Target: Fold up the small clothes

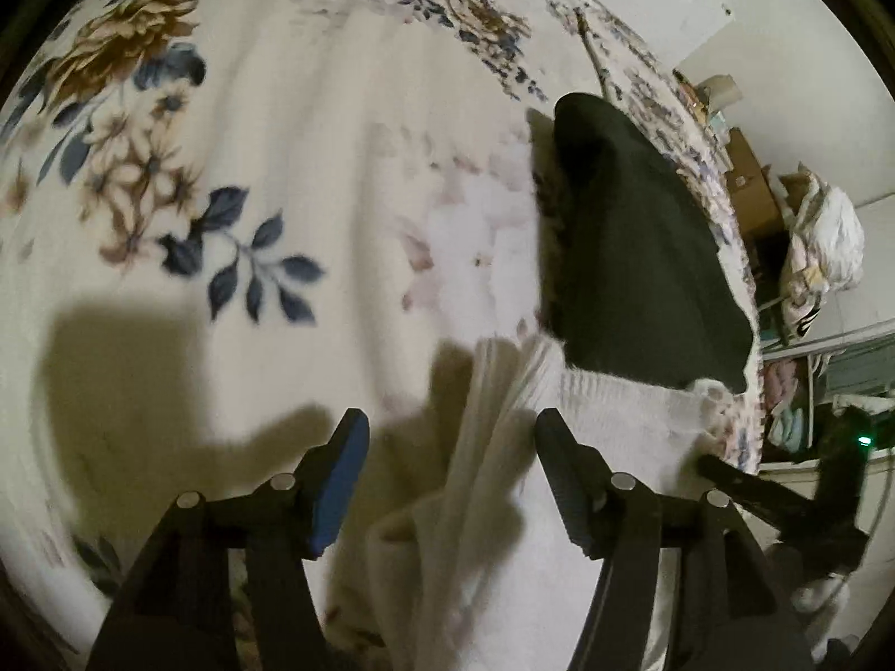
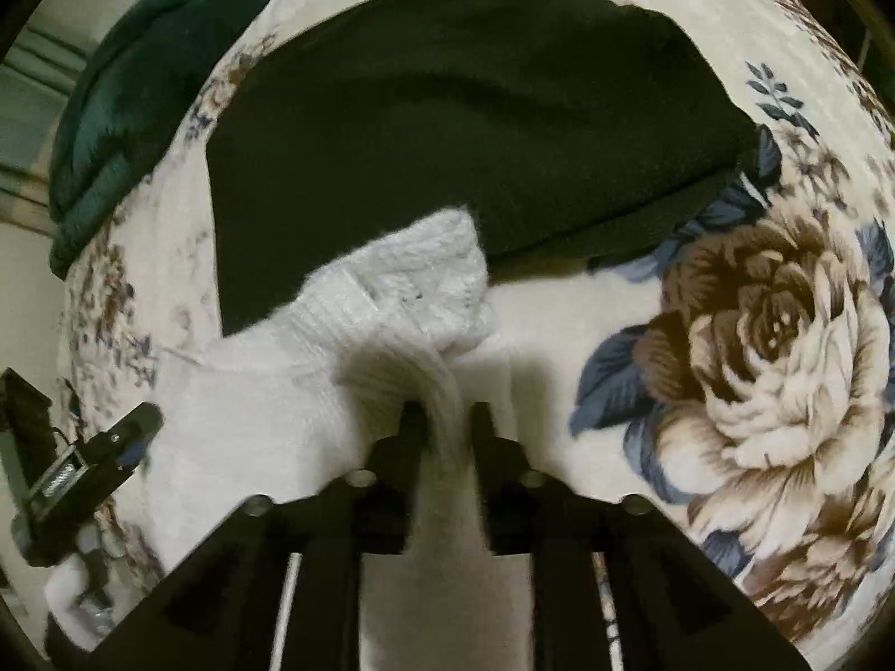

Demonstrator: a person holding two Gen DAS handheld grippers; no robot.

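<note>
A white knitted garment [image 1: 492, 481] lies on the flowered bedspread [image 1: 279, 168]. My left gripper [image 1: 450, 436] is open, its jaws on either side of a raised fold of the white garment. In the right wrist view the white garment [image 2: 358, 335] is bunched, and my right gripper [image 2: 444, 419] is shut on a gathered ridge of it. A black folded garment [image 2: 475, 128] lies just beyond the white one; it also shows in the left wrist view [image 1: 632, 257]. The left gripper shows at the left edge of the right wrist view [image 2: 95, 464].
A dark green cloth [image 2: 140, 84] lies at the far left of the bed. The bed edge [image 1: 744, 302] runs along the right, with boxes and bagged clutter [image 1: 811, 246] on the floor beyond it. The bedspread has large brown roses [image 2: 772, 358].
</note>
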